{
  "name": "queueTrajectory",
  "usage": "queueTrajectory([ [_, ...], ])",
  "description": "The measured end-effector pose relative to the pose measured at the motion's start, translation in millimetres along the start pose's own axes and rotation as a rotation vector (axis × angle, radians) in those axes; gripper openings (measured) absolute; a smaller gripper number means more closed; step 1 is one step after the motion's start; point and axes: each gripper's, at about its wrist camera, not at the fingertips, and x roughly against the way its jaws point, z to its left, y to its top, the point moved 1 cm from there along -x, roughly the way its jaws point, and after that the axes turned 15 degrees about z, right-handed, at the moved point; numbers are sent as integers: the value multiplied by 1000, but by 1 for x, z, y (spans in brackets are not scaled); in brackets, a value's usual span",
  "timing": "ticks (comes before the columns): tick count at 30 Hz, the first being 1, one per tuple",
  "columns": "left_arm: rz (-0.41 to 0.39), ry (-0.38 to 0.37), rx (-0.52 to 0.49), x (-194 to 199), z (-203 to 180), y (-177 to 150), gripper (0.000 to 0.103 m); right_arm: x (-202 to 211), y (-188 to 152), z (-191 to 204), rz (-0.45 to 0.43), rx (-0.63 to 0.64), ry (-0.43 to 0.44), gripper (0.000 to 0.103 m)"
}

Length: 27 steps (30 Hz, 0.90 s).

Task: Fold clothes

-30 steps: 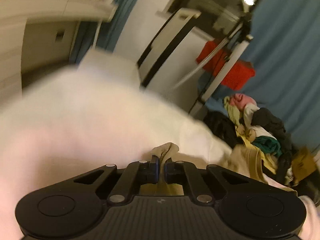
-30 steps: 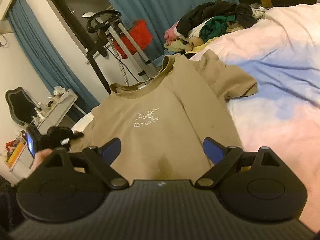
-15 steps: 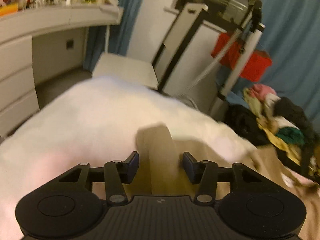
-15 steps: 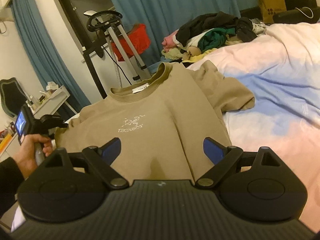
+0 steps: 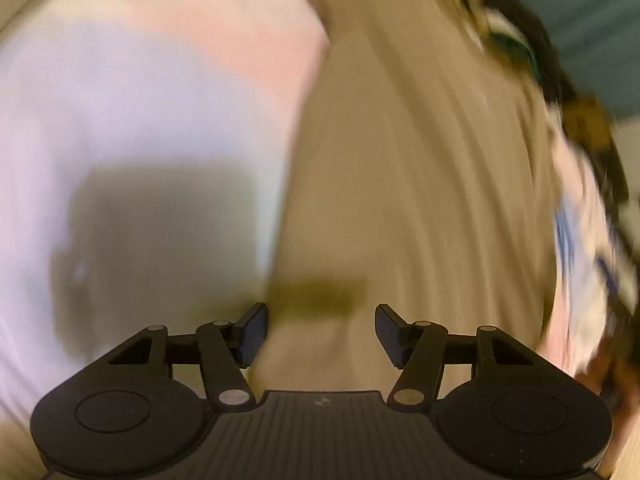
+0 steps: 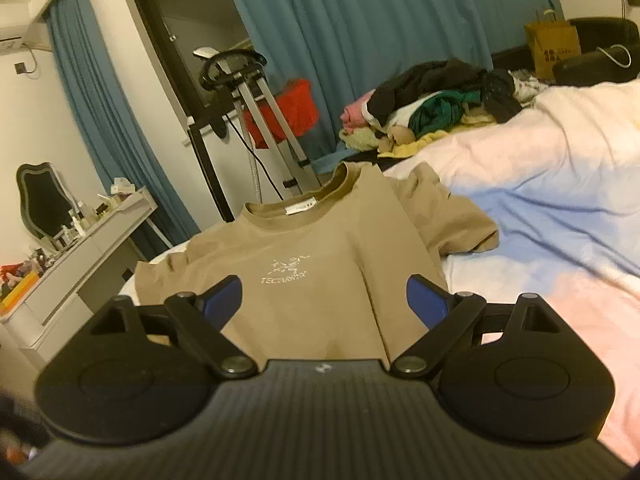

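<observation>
I take the tan T-shirt [image 6: 320, 264] as my landmark: it lies face up and spread flat on the bed [image 6: 560, 216], collar towards the far edge, chest print towards me.

On the shirt's left side, my left claw [image 5: 320, 332] points steeply down over the cloth near its left edge. Its jaws are opening and nothing sits between them; the view is badly smeared, so I cannot say which seam lies beneath.

Nearer the hem, my right claw [image 6: 324, 300] hangs with jaws spread wide and empty, looking up the shirt's length.

To fold well, I judge I should pinch the left sleeve [image 6: 168, 268] at its outer edge, take the hem on that same side with the other claw, and carry both across together so the crease runs straight.

Right of the shirt, a heap of unfolded clothes [image 6: 432, 116] waits beyond the collar.

The chest print reads roughly "TECNARYX", though I cannot be sure. The white neck label [image 6: 302, 207] is too small to read.
</observation>
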Motion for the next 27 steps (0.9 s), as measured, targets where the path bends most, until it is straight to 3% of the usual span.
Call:
queueTrajectory([
  [6,96,100,-87,-20,-13,-47,59,39,-10,5,-39,-18,-41,90],
  [8,94,112,-80,-16,-12,-49,50,48,-12,5,-55,-21,-54,90],
  [12,68,167,-146,-3,-21,-60,7,52,-12,5,-67,-12,-89,90],
  [15,42,204,-203,13,-29,-71,3,47,-13,3,-60,-6,-111,90],
  [22,-5,291,-215,42,-29,-83,7,41,-15,0,-42,1,-108,90],
  [24,-22,300,-229,48,-35,-83,14,40,-15,0,-41,0,-98,90],
  [26,-64,290,-236,59,-43,-83,36,40,-15,0,-40,3,-88,91],
  [27,-96,282,-250,67,-49,-83,43,39,-14,0,-39,4,-85,90],
])
